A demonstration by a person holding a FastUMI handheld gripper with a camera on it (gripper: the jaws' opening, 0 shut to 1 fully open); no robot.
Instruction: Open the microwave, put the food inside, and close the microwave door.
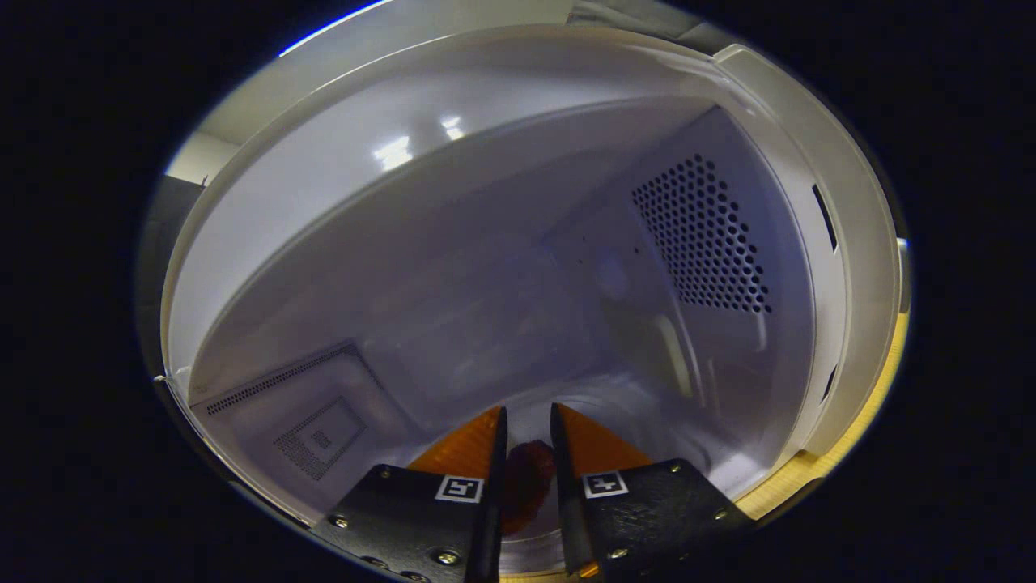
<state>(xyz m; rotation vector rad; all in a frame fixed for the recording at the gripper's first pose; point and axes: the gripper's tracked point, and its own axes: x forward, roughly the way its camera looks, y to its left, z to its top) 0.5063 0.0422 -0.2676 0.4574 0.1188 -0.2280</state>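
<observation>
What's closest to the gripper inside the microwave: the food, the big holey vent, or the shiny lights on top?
1. Food, held between the gripper fingers.
2. Vent, ahead on the right wall.
3. Lights, reflections up on the ceiling; too close to call against the vent.

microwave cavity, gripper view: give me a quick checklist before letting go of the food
1. Door out of the way: ok, the hand-held gripper is reaching into the open microwave cavity.
2. Food held: ok, the dark reddish food piece sits between the two fingers.
3. Food over the turntable: ok, the glass plate lies just below and ahead of the fingers.
4. Food resting on the plate: cannot tell.
5. Clear of the perforated side wall: ok, it stands well beyond the fingers.
</observation>
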